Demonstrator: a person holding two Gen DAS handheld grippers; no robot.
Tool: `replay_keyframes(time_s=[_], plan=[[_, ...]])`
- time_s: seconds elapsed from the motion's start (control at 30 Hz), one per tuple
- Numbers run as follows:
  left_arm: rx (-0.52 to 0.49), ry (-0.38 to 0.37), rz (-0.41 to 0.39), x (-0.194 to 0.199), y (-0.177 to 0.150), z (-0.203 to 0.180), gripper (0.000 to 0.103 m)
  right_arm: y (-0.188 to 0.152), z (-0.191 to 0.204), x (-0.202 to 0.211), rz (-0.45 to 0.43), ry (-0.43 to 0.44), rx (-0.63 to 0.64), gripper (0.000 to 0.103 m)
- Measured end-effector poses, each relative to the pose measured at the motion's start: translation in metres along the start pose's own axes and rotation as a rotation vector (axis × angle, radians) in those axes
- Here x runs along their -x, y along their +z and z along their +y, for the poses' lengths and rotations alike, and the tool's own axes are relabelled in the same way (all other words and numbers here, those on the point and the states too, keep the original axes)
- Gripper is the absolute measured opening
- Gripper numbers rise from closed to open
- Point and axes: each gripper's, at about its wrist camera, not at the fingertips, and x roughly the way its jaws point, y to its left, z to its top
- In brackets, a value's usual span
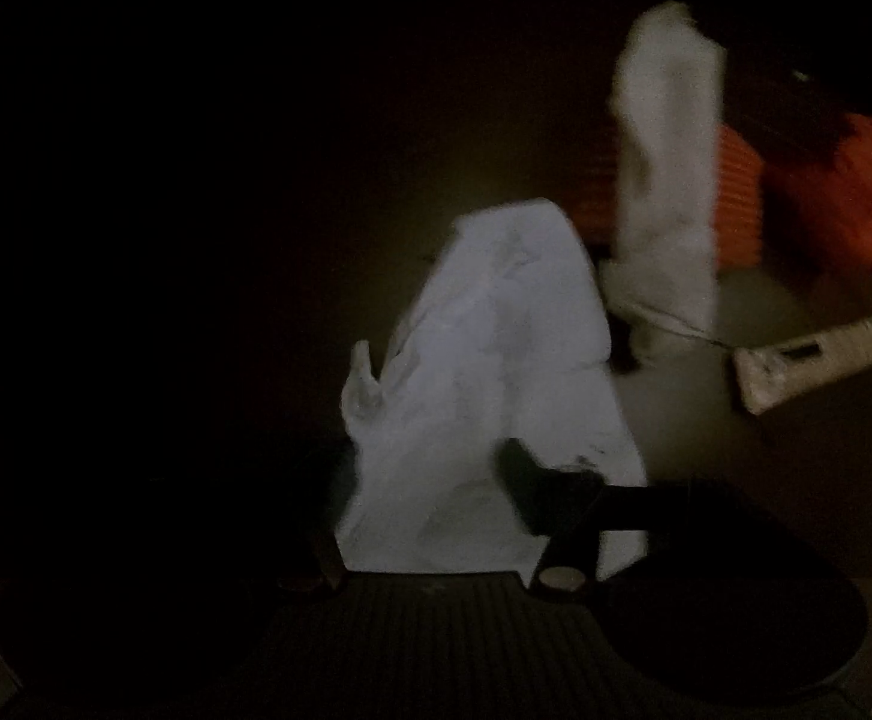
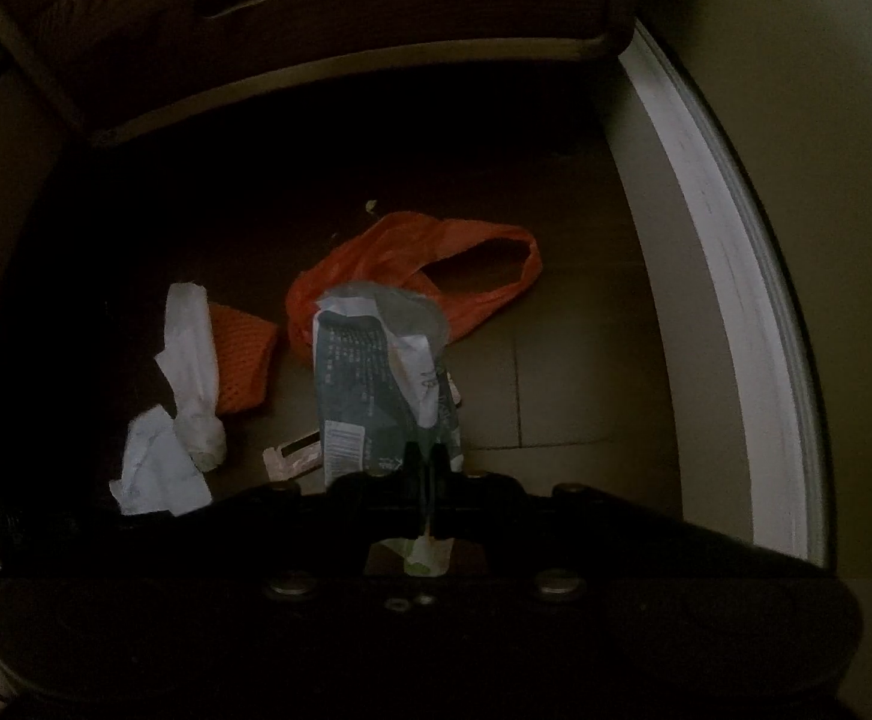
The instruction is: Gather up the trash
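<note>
Right hand-held gripper [image 2: 424, 456] clamping tight on a dark printed wrapper [image 2: 370, 384] above the floor [image 2: 574, 372], orange plastic bag [image 2: 436, 258] just behind the wrapper, left hand-held gripper [image 1: 436, 516] partly open around white crumpled paper [image 1: 496, 360], grip uncertain, white sock [image 2: 190, 360] lying left of the bag.

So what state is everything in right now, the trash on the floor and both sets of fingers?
Right fingers: shut on the grey packet.
Grey packet: crumpled, torn open, pinched at its end.
Left fingers: at the white paper; too dark to tell the grip.
White paper: crumpled.
Orange bag: limp on the floor, untouched.
White tissue: twisted, loose on the floor.
</note>
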Motion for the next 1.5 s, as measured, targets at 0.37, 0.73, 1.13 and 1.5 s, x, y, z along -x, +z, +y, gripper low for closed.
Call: replay_keyframes(time_s=[0.37,0.73,1.13,1.5], plan=[[-0.082,-0.03,-0.038,0.069,-0.005,-0.01,0.002,0.013,0.012,0.061,-0.021,0.021,-0.047,0.0],[-0.048,-0.157,-0.148,0.291,0.036,-0.02,0.002,0.081,0.039,0.235,-0.149,0.067,-0.075,0.0],[-0.093,-0.223,-0.356,0.527,0.104,-0.043,0.002,0.158,0.067,0.419,-0.334,0.11,-0.031,0.0],[-0.153,-0.279,-0.582,0.688,0.161,-0.06,0.002,0.24,0.08,0.518,-0.543,0.131,0.014,0.0]])
